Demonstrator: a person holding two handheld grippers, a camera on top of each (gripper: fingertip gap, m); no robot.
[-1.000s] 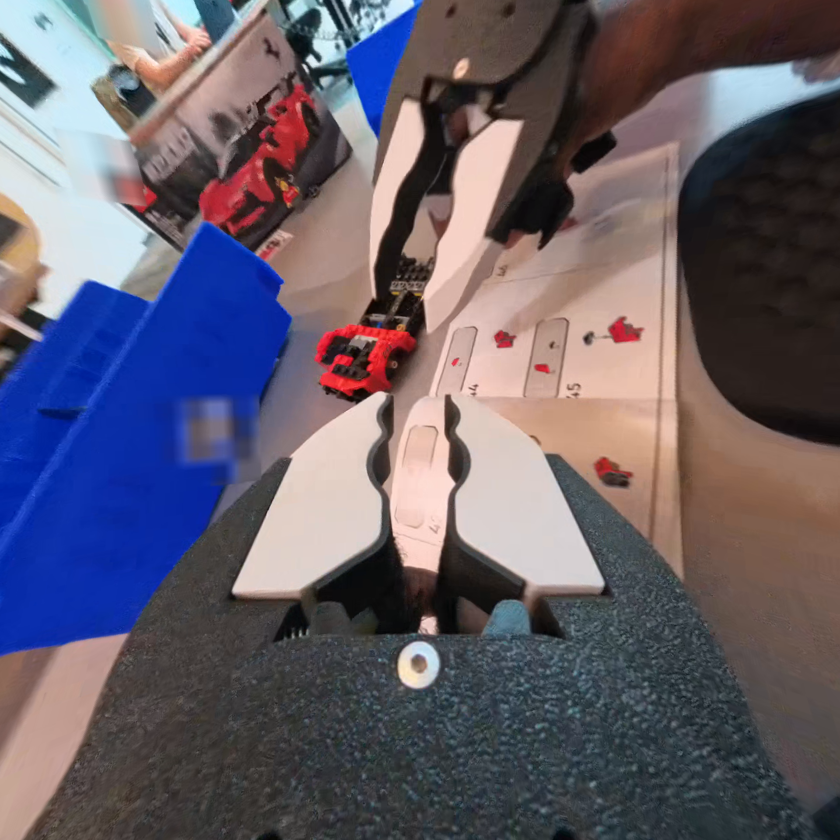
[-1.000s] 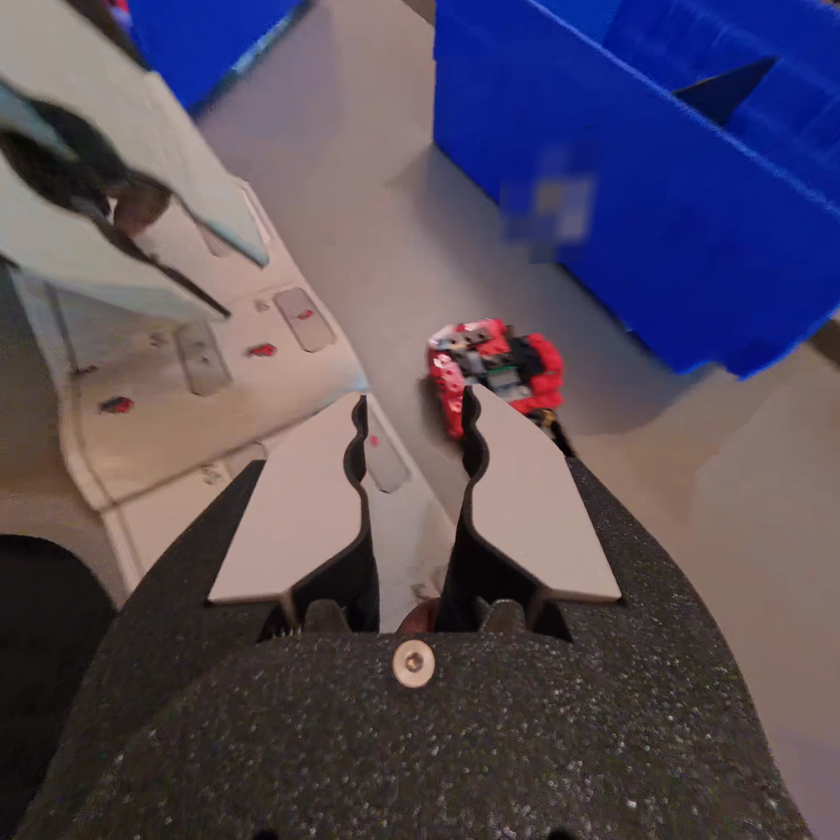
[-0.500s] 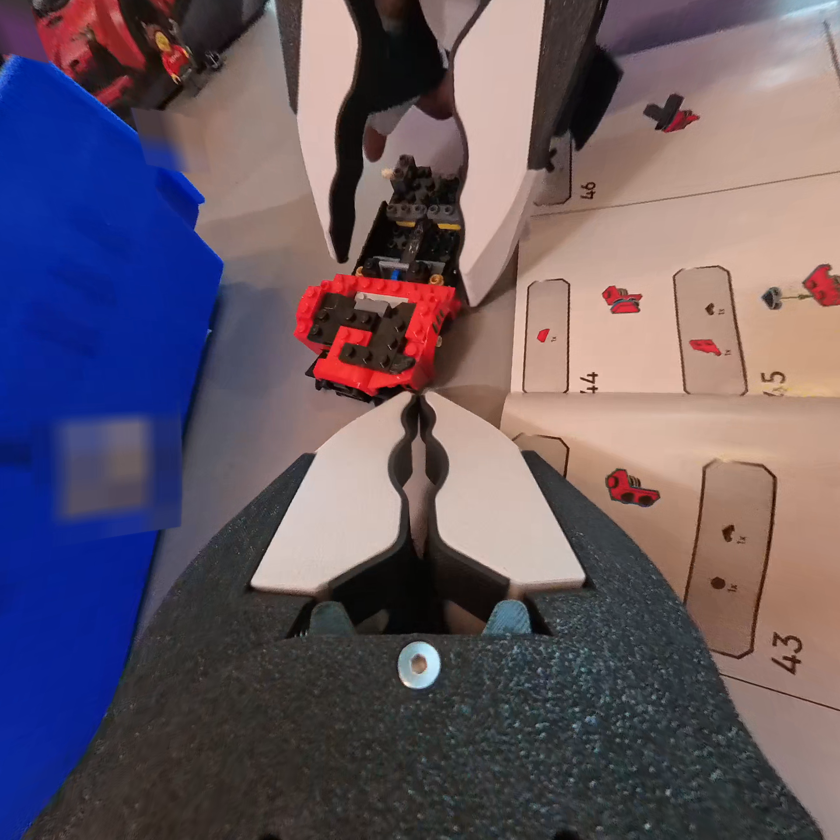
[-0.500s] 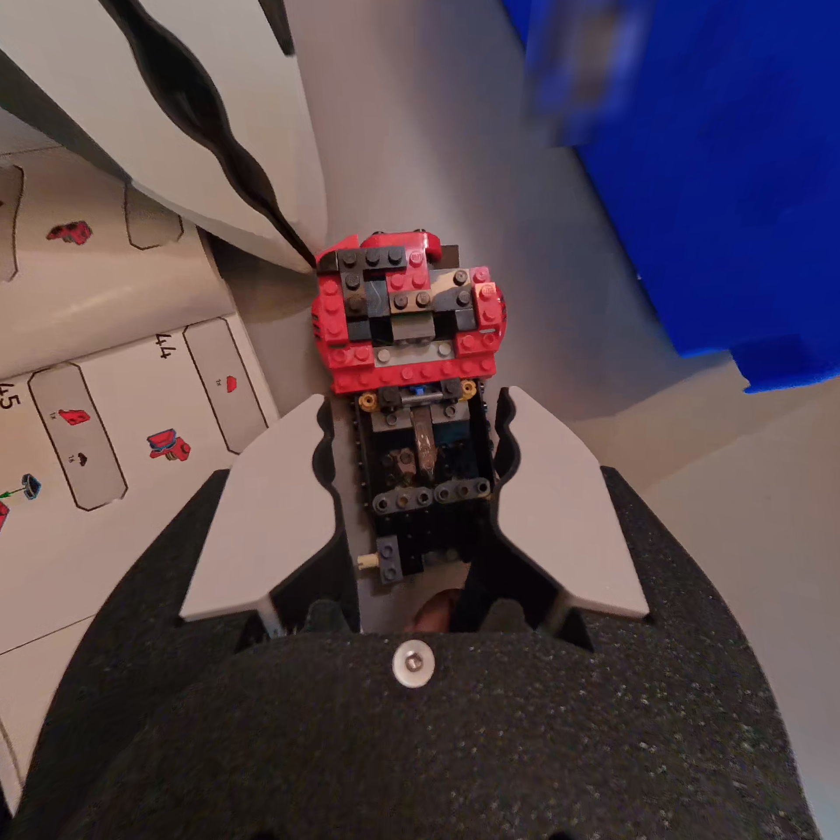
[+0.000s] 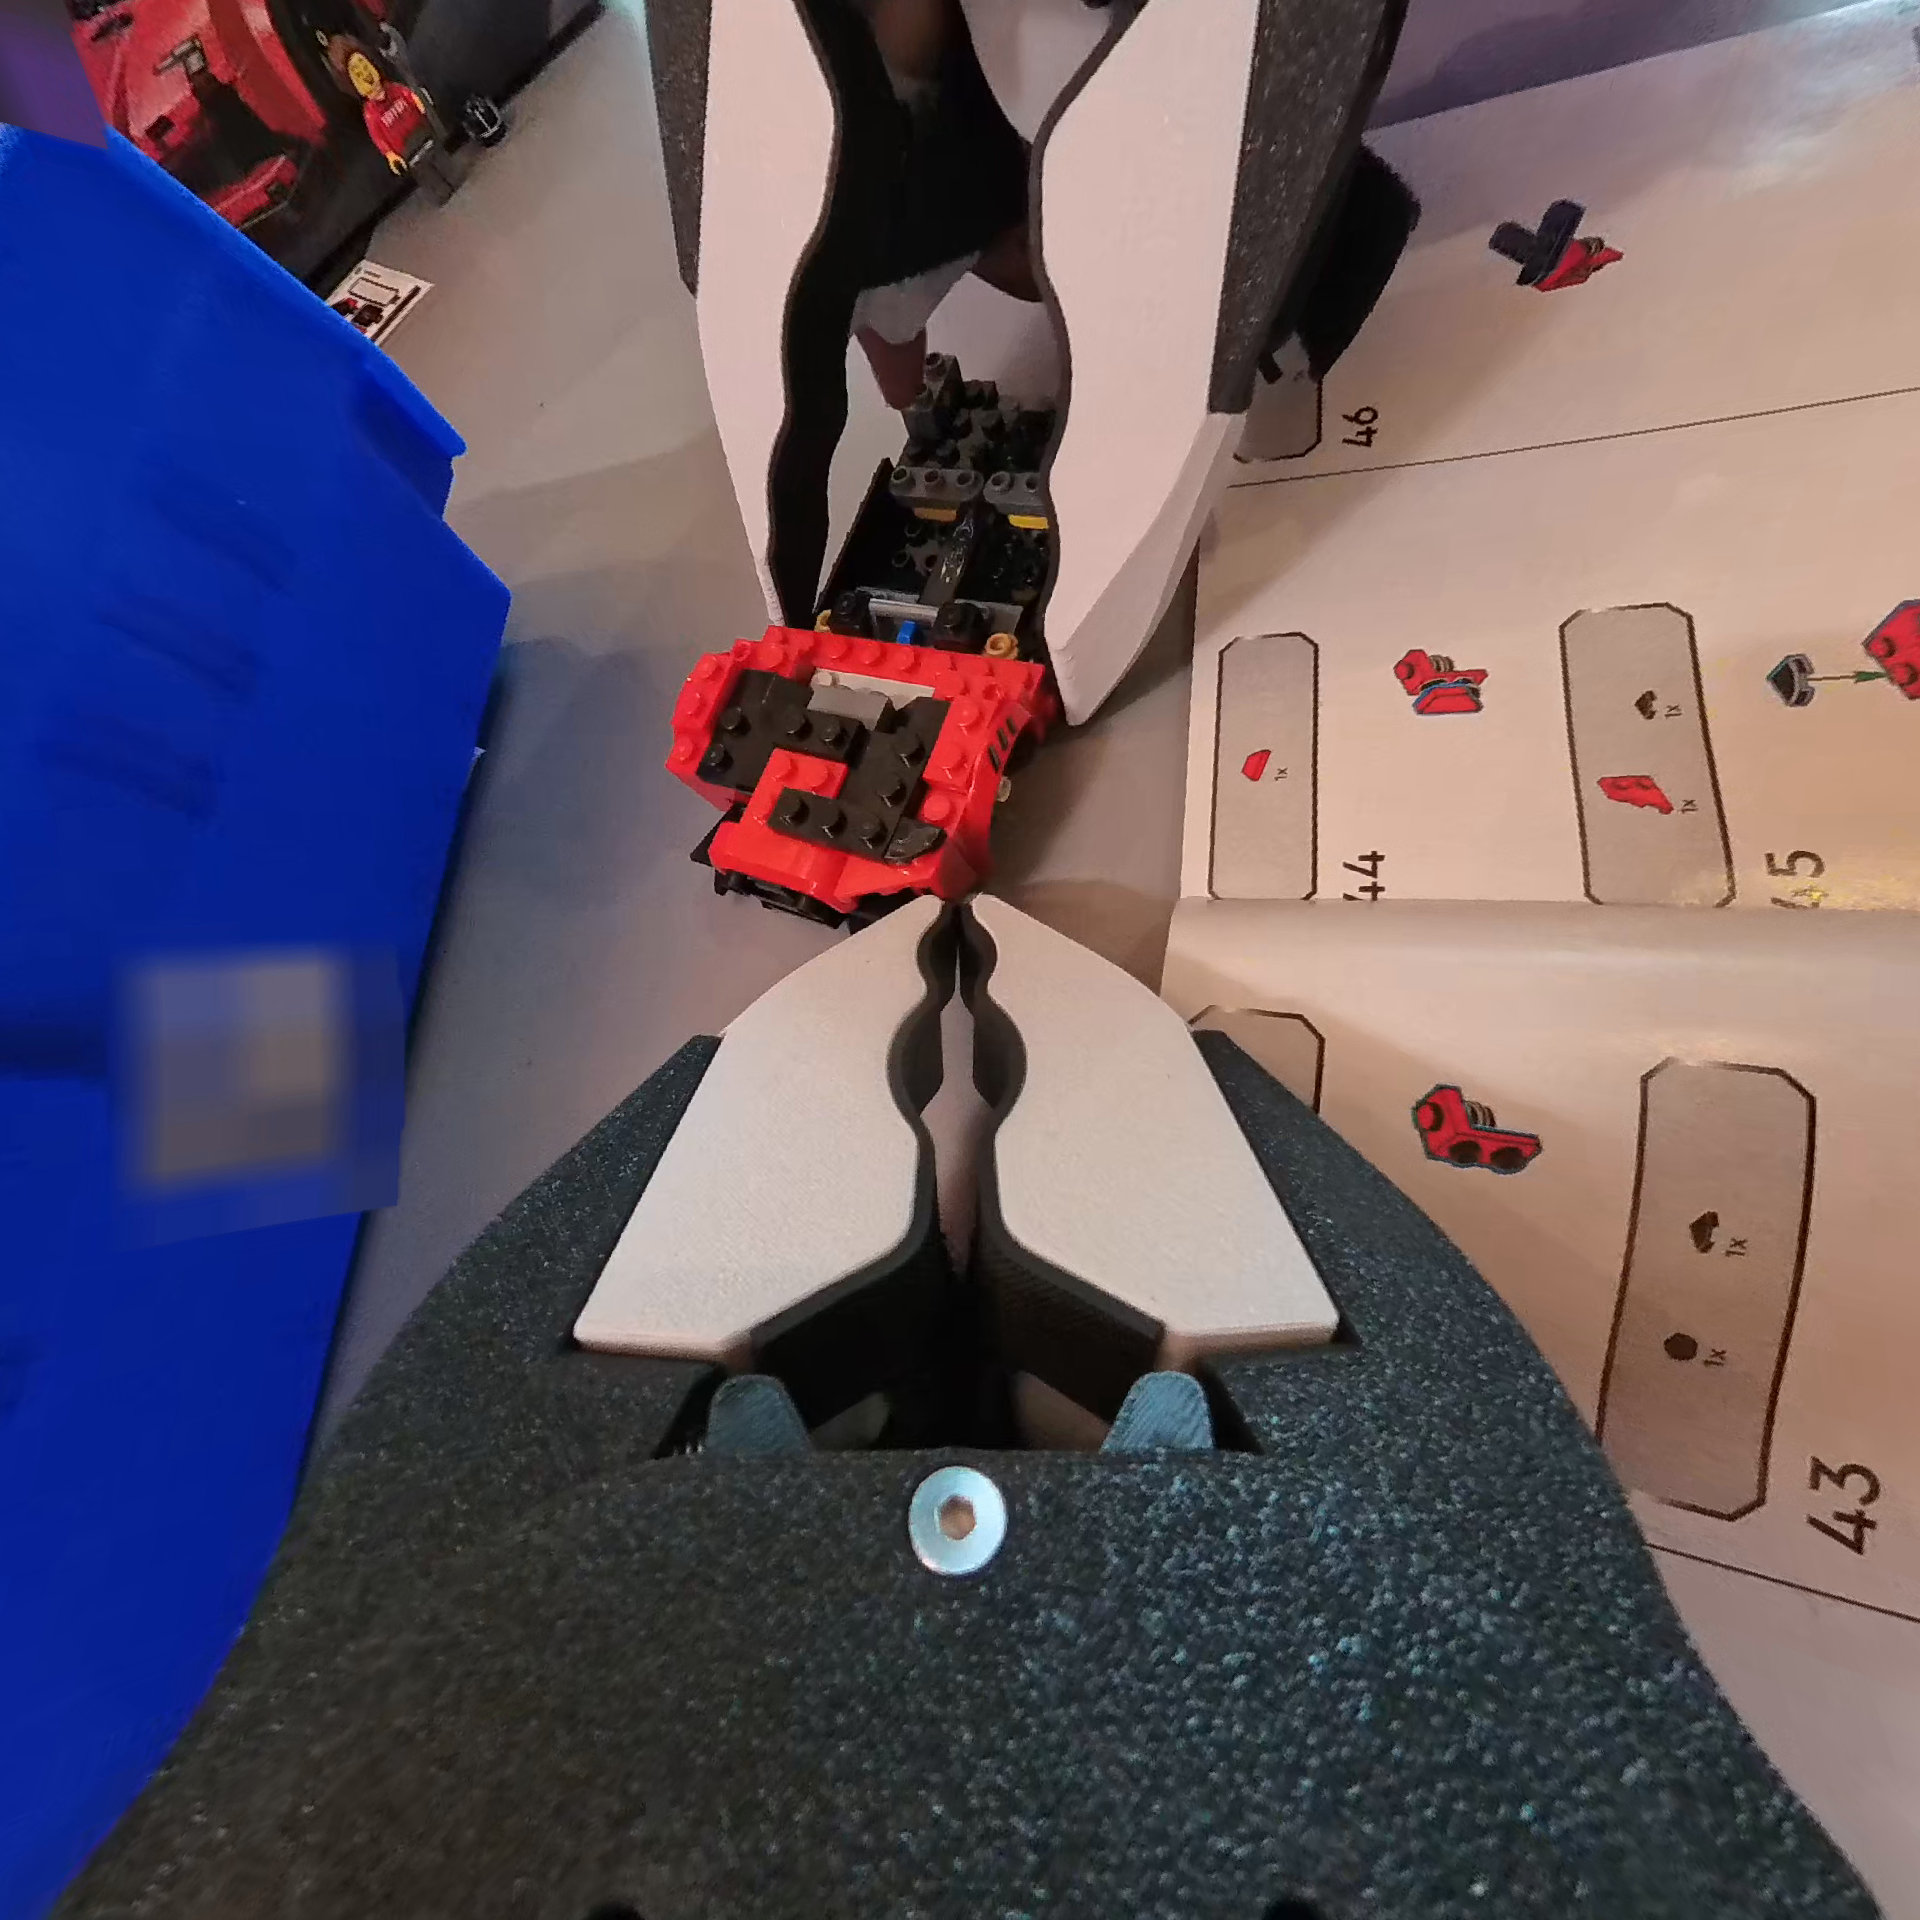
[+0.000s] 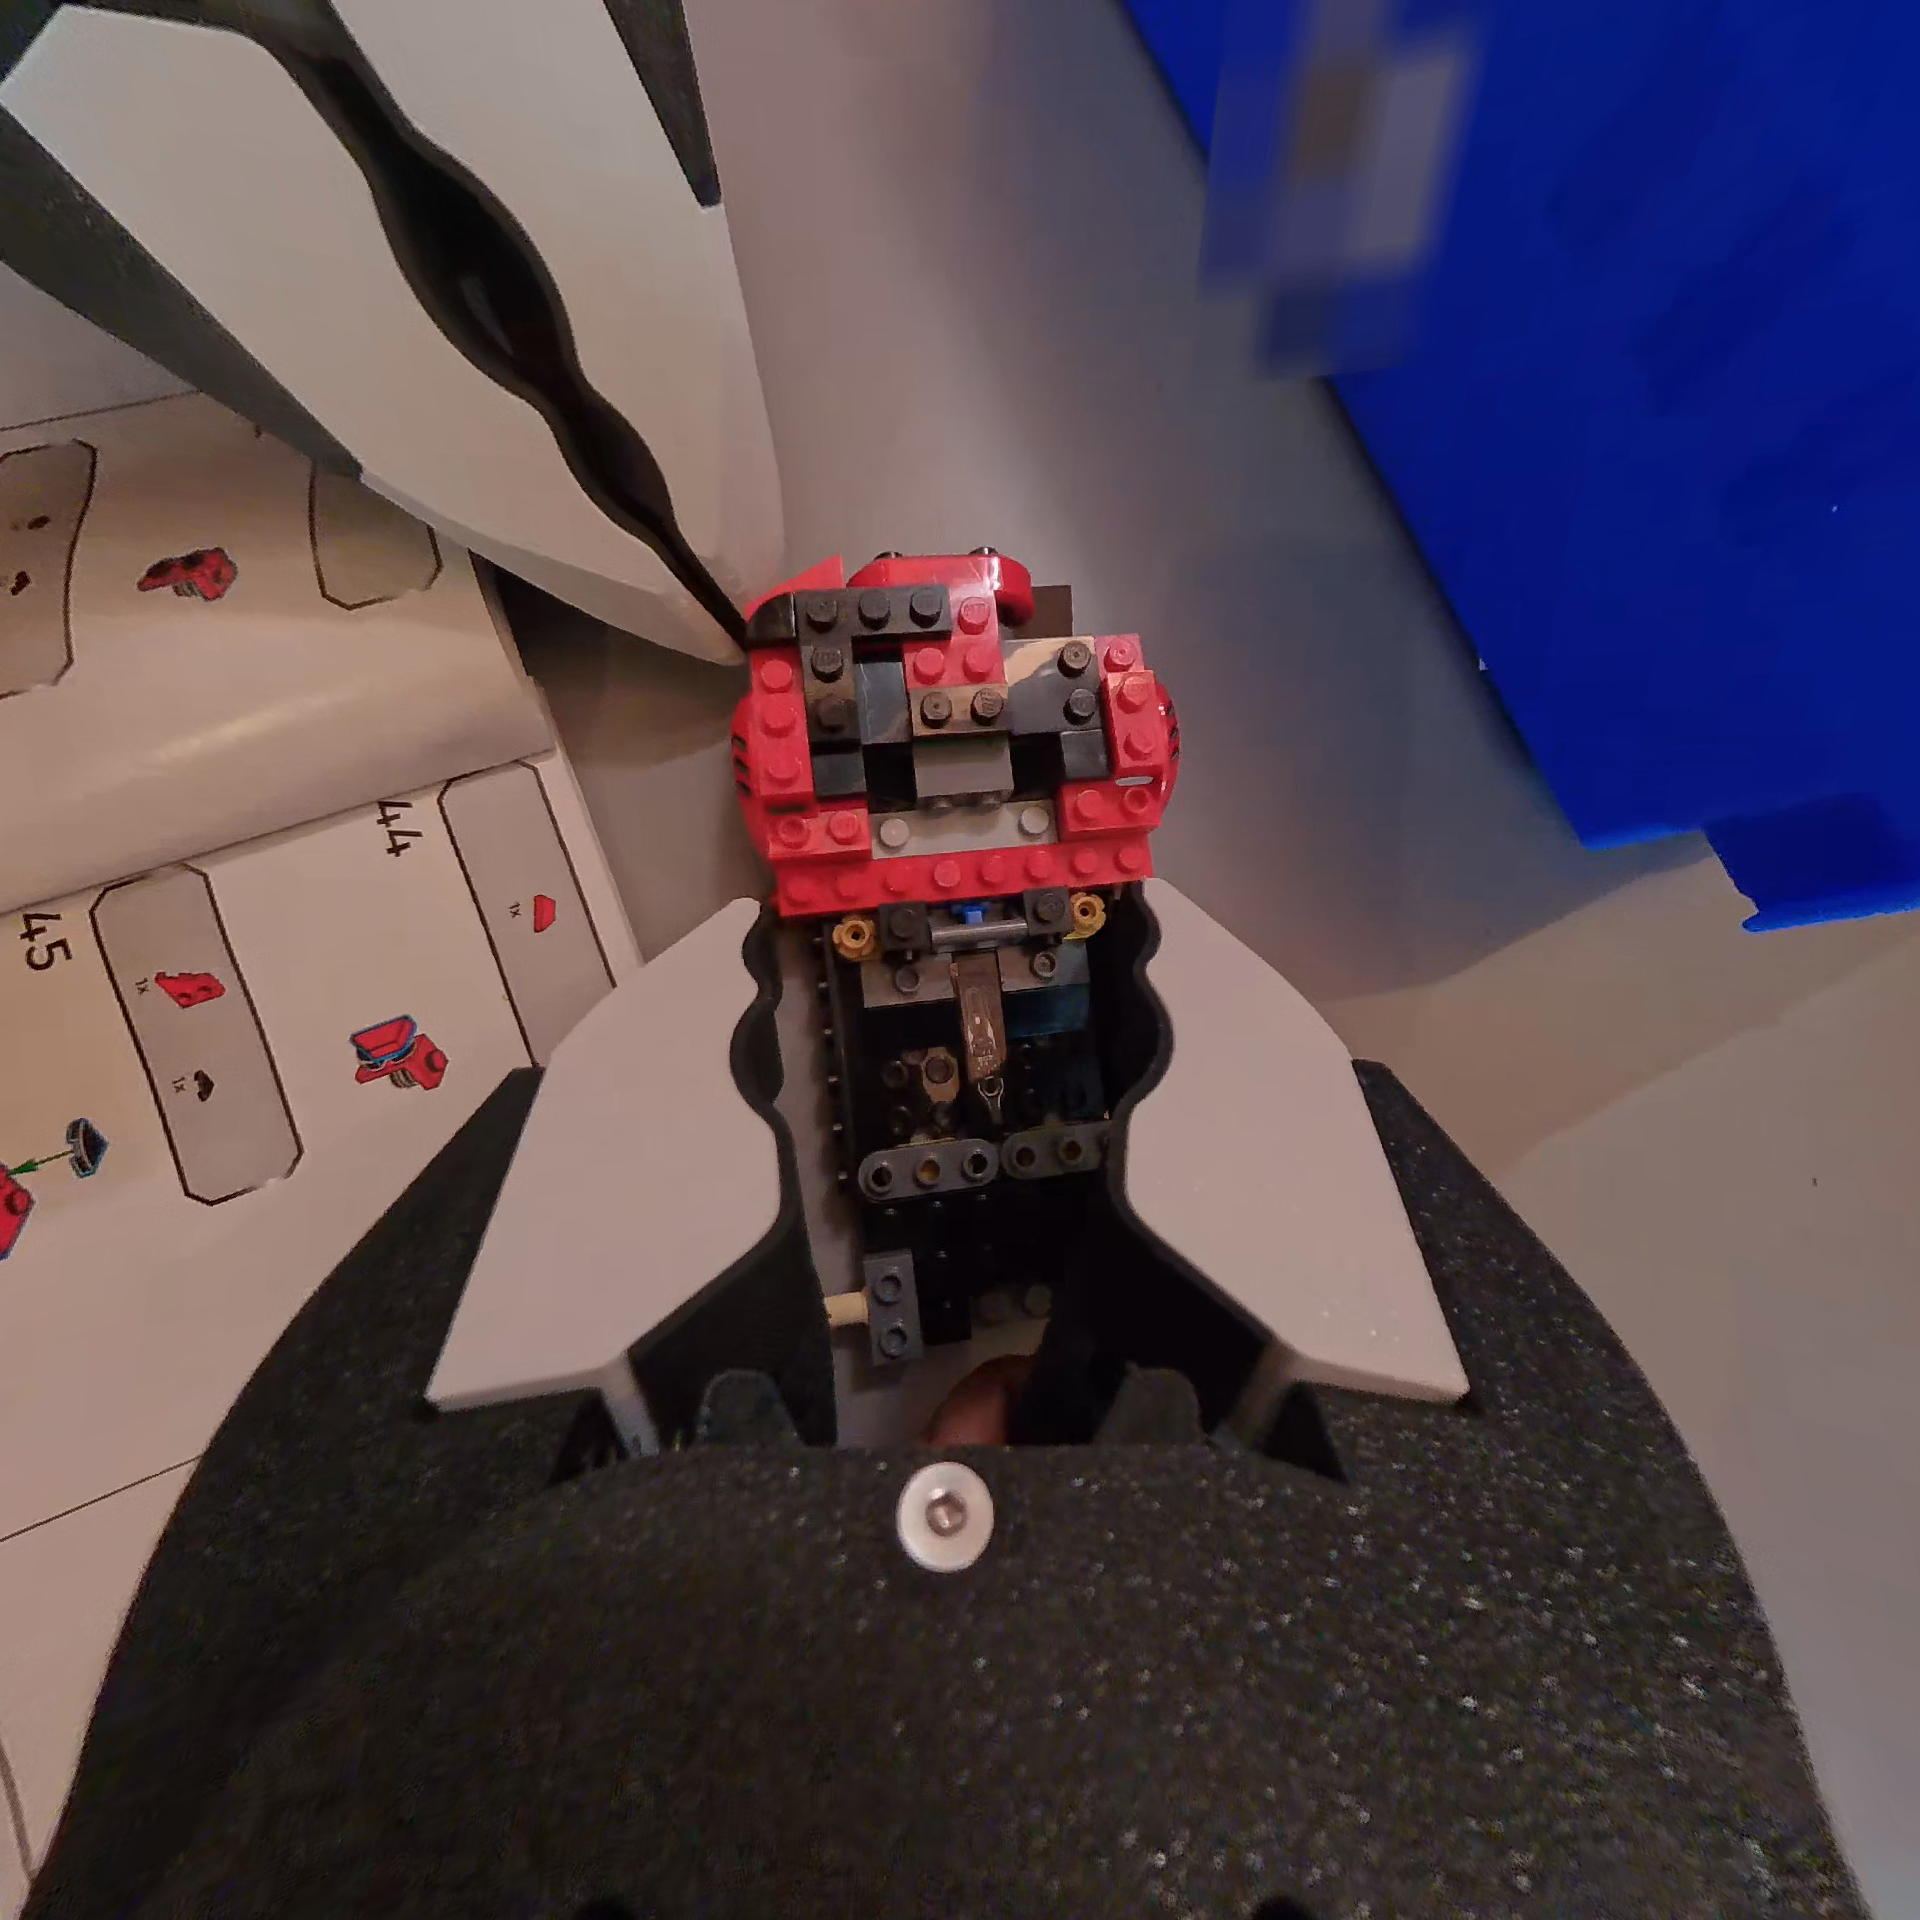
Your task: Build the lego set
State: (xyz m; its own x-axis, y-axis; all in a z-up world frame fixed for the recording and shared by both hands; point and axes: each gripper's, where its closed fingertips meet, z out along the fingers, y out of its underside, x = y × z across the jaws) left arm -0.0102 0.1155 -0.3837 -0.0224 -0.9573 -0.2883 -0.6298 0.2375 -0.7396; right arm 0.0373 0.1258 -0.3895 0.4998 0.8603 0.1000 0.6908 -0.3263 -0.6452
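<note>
A part-built lego car lies on the grey table, with a red and black studded end and a bare black chassis. It also shows in the right wrist view. My right gripper is open, with its fingers straddling the black chassis close on both sides. In the left wrist view it comes in from the far side. My left gripper is shut, and its tips touch a corner of the car's red end. Nothing shows between its fingers. It appears at top left in the right wrist view.
An open instruction booklet lies flat beside the car, and also shows in the right wrist view. A blue bin stands close on the car's other side. The set's box and a small leaflet lie beyond. Spacing between my two grippers at the tips: around 6 cm.
Both grippers came in on the car from opposite ends. The right one opened and slid its fingers around the chassis. The left one closed fully and its tips reached the red end.
</note>
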